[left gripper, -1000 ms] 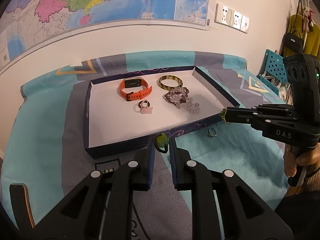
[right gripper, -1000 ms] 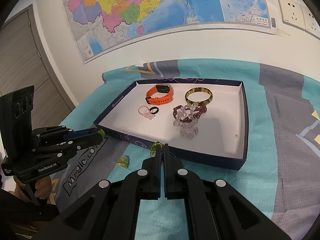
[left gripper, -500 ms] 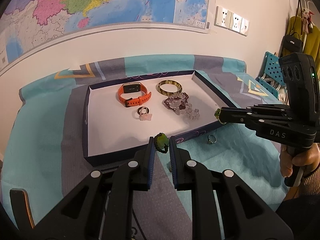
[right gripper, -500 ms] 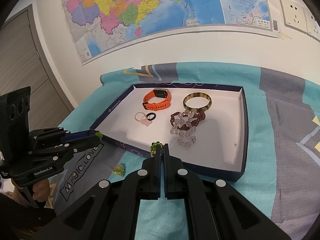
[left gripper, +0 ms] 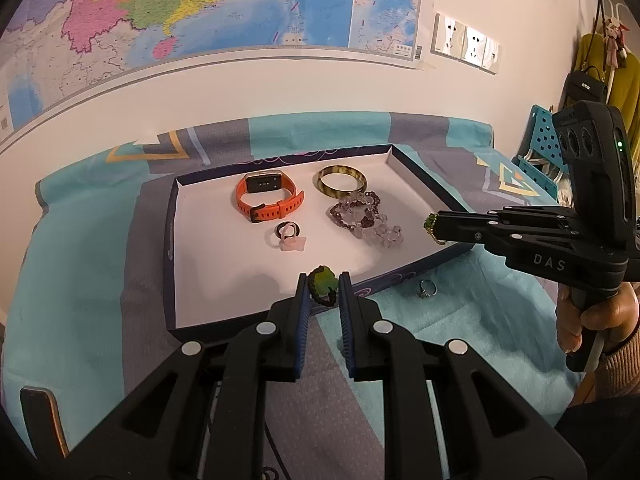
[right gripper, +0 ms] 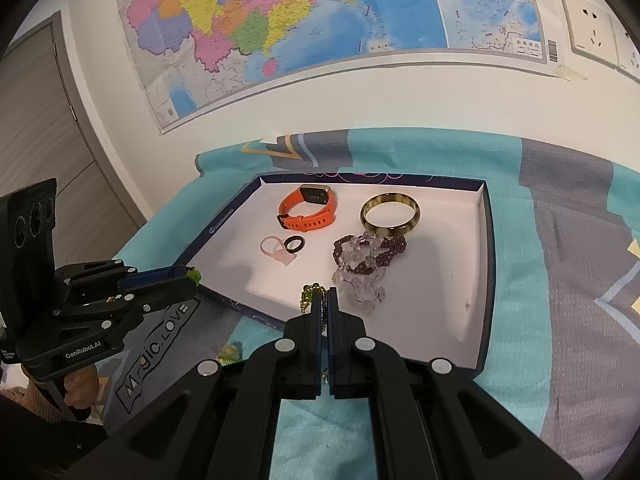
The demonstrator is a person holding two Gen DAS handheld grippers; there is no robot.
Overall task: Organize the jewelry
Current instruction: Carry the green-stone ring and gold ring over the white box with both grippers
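Green ring (left gripper: 322,280) pinched, left tongs (left gripper: 323,285) angled downward

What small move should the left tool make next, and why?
Probably ease forward over the tray and release. The left tool is shut on a green beaded piece just at the tray's near rim, above open white floor in front of the pink ring.
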